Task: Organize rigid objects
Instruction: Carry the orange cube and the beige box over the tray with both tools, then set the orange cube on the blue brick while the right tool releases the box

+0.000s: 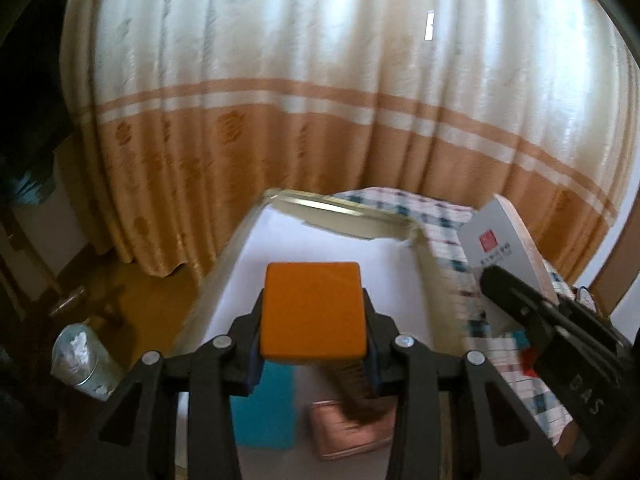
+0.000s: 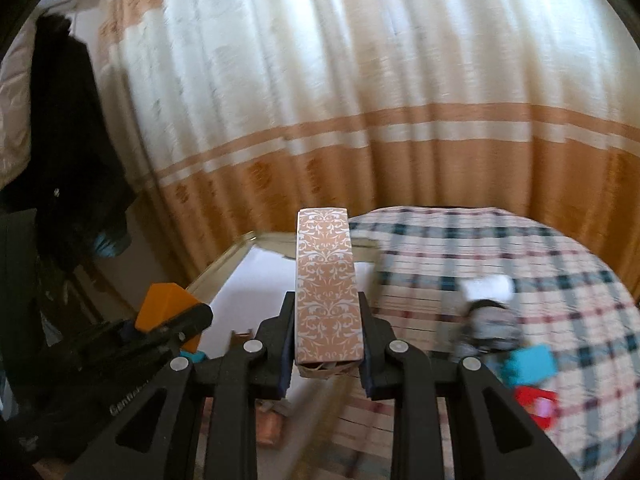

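My left gripper (image 1: 314,360) is shut on an orange box (image 1: 313,310) and holds it above a white tray with a gilt rim (image 1: 320,206). In the tray lie a teal box (image 1: 264,408) and a copper-pink box (image 1: 352,428). My right gripper (image 2: 326,354) is shut on a long tan box with white floral pattern (image 2: 326,280), held over the tray's right edge. The right gripper shows in the left wrist view (image 1: 532,308), the left gripper with its orange box in the right wrist view (image 2: 172,320).
A plaid cloth (image 2: 500,248) covers the table right of the tray, with a blue box (image 2: 528,364), a red item (image 2: 536,400), a white box (image 2: 488,286) and a patterned object (image 2: 492,320). A curtain (image 1: 320,100) hangs behind. A jar (image 1: 84,360) stands on the floor at left.
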